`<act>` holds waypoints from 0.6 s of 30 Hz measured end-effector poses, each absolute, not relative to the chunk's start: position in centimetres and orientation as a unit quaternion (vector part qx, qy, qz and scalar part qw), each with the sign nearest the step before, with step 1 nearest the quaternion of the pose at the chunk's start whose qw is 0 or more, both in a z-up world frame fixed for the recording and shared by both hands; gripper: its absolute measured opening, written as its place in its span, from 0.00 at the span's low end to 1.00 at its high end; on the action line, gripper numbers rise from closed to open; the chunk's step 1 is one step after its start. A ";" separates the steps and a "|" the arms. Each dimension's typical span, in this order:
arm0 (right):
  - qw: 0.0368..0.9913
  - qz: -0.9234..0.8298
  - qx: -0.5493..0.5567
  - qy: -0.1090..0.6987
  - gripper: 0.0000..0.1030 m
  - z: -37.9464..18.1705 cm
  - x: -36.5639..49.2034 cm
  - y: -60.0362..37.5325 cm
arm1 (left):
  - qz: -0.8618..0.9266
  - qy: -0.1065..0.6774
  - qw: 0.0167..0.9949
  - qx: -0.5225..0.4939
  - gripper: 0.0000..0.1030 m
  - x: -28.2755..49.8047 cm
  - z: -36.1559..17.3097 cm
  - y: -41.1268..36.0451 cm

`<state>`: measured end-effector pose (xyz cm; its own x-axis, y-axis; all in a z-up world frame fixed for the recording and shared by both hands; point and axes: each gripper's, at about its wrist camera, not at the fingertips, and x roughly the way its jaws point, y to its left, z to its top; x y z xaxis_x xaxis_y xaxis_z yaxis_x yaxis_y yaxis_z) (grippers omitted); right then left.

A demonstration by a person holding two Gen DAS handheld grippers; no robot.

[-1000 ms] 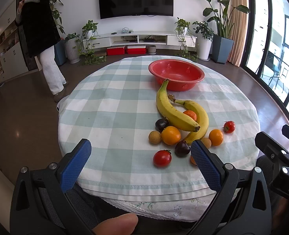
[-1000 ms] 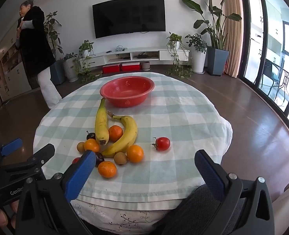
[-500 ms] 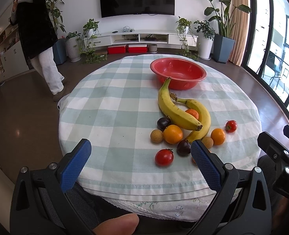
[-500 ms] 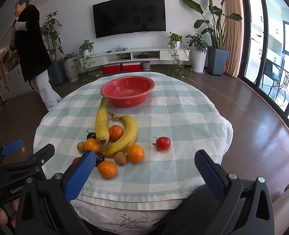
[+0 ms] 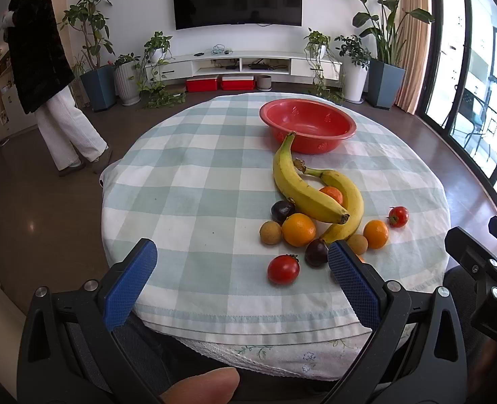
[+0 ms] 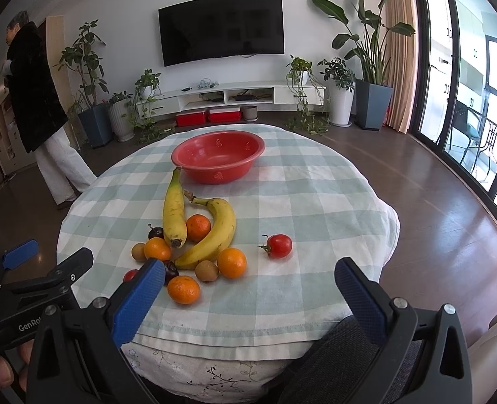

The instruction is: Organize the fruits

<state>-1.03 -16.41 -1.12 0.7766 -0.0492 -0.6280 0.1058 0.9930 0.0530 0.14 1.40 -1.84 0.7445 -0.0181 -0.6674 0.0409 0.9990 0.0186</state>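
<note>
A: What are you seeing?

B: I'm holding both tools wide open and empty: left gripper (image 5: 241, 279), right gripper (image 6: 248, 289). Beyond them, the fruits (image 6: 197, 235) are all lying on the checked tablecloth (image 6: 299, 202).

A: Any progress?

B: None; farther back, the red bowl (image 6: 218, 165) is sitting empty.

Bowl (image 6: 218, 155) behind bananas (image 6: 214, 232) on table (image 6: 315, 202)

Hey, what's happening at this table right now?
A person holds a claw in each hand at the near edge of a round table. Both the left claw and the right claw are open and empty. Two bananas, oranges, tomatoes and small dark and brown fruits lie loose on the cloth. The red bowl beyond them is empty; nothing has been sorted yet.
</note>
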 end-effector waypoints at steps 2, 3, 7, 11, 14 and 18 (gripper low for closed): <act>0.941 -0.041 0.043 0.332 1.00 -1.2 -1.0 -16.4 | -0.016 0.357 0.934 0.016 1.00 0.1 -1.9 1.5; 0.942 -0.041 0.043 0.332 1.00 -1.2 -1.0 -16.4 | -0.016 0.358 0.934 0.016 1.00 0.1 -2.0 1.5; 0.941 -0.040 0.043 0.333 1.00 -1.2 -1.1 -16.2 | -0.015 0.359 0.933 0.016 1.00 0.1 -2.1 1.5; 0.942 -0.041 0.042 0.332 1.00 -1.3 -1.1 -16.2 | -0.015 0.358 0.933 0.016 1.00 0.1 -2.1 1.5; 0.941 -0.041 0.044 0.333 1.00 -1.3 -1.1 -16.3 | -0.015 0.359 0.933 0.016 1.00 0.1 -2.1 1.5; 0.941 -0.041 0.043 0.333 1.00 -1.4 -1.1 -16.3 | -0.015 0.359 0.933 0.016 1.00 0.1 -2.1 1.5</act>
